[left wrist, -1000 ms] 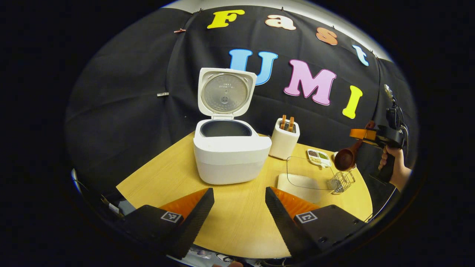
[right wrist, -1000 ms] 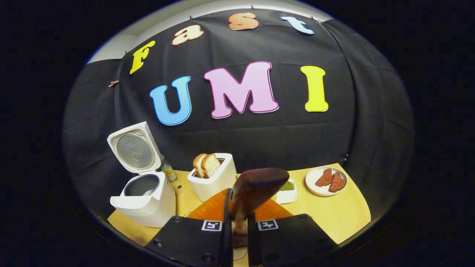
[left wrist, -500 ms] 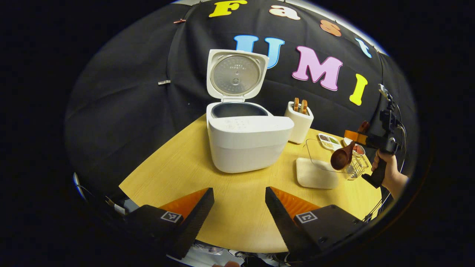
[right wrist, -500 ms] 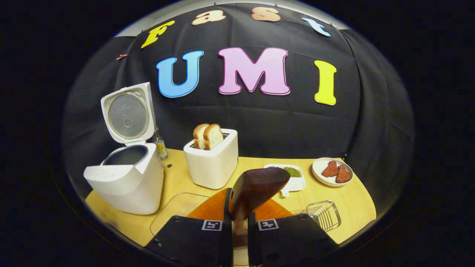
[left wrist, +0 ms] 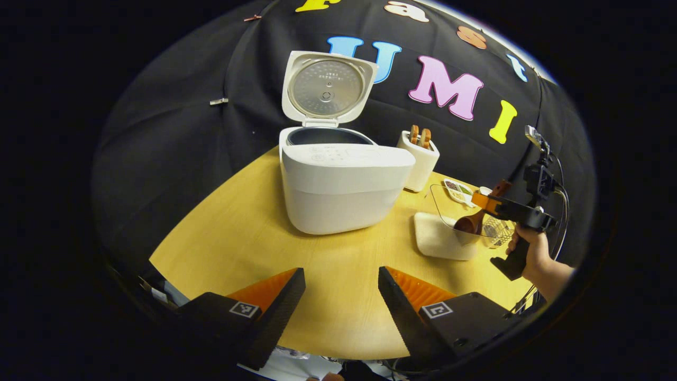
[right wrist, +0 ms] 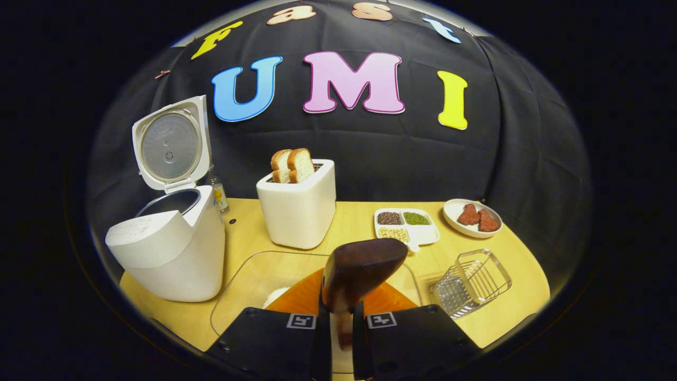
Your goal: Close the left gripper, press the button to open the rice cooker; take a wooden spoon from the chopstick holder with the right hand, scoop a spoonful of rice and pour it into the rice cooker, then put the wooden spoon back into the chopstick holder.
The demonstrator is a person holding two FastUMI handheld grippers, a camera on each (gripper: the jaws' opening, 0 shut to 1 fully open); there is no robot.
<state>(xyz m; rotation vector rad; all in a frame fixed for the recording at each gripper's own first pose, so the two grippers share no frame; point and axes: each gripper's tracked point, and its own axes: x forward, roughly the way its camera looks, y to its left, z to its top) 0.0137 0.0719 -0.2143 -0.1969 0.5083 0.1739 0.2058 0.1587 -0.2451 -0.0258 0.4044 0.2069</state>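
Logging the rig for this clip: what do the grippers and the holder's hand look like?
Left gripper: black blocky bodies with square tags, wedge fingers. Right gripper: same black bodies and tags; from the left gripper view it has a pistol handle, top-mounted unit and cable. Hand bare, no sleeve visible.

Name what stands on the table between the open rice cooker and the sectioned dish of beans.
In the right gripper view, a white toaster holding two bread slices stands between the rice cooker and the bean dish.

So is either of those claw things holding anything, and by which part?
The right gripper holds the wooden spoon by its handle, bowl pointing forward. The left gripper is open and holds nothing.
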